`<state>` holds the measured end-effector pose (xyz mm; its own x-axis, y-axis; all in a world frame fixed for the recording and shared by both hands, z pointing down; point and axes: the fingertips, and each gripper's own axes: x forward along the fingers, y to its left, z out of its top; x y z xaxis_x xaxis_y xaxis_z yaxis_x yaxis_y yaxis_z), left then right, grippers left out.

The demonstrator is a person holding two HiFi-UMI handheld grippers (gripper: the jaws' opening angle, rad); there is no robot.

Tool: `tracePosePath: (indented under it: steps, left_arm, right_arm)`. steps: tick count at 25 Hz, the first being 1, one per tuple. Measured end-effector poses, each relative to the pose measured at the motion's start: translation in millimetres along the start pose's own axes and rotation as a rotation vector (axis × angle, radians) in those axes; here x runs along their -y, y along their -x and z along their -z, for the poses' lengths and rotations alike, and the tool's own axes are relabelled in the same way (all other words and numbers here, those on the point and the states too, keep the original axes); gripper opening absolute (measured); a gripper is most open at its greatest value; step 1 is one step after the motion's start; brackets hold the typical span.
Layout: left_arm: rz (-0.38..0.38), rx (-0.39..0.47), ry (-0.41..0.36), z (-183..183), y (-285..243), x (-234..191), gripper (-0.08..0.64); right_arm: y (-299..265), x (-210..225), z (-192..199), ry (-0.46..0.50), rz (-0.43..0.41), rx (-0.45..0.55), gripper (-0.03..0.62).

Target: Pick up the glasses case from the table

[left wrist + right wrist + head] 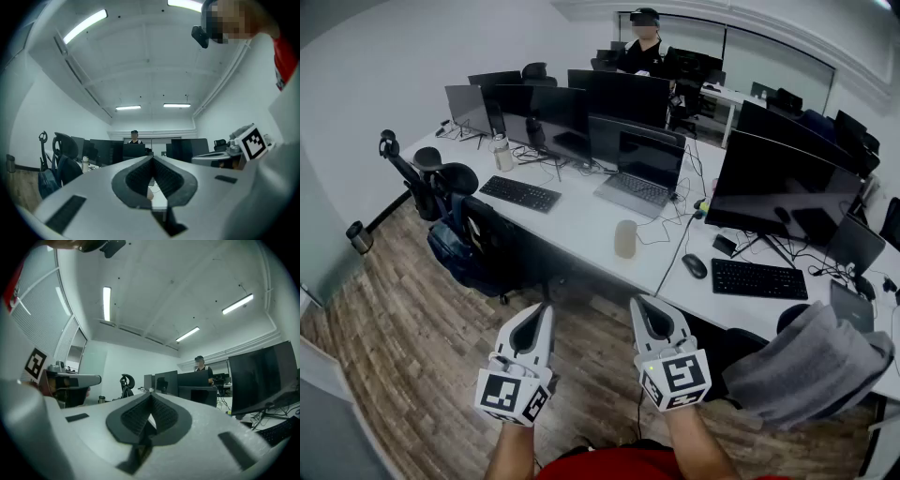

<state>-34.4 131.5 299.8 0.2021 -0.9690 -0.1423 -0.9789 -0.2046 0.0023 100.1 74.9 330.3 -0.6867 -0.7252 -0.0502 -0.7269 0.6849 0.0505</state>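
Observation:
The glasses case (625,239), a beige rounded case, lies on the white table (581,225) near its front edge, just ahead of a laptop. Both grippers hover over the wooden floor, short of the table and level. My left gripper (546,307) is shut with nothing between its jaws, and in the left gripper view its tips (152,159) meet. My right gripper (639,302) is also shut and empty, with its pads (151,397) pressed together. The case sits ahead of and between the two grippers, apart from both.
The table carries a laptop (639,173), several monitors (780,187), two keyboards (519,193) (758,278), a mouse (695,265) and cables. Office chairs (441,183) stand at the left. A grey cloth (811,361) drapes a chair at the right. A person (644,47) stands at the far back.

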Motion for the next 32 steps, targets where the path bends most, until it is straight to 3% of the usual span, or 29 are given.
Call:
tracePosePath:
  steps: [15,32]
  left_arm:
    - [-0.004,0.003,0.014,2.6,10.4,-7.0,0.011]
    - [-0.056,0.017,0.050,30.5,56.1,-95.7,0.011]
  right_arm:
    - [-0.9,-6.2,2.1,-0.028,0.011,0.000,0.005]
    - [-64.7,-68.8,35.5,0.022,0.009,-0.076,0.005]
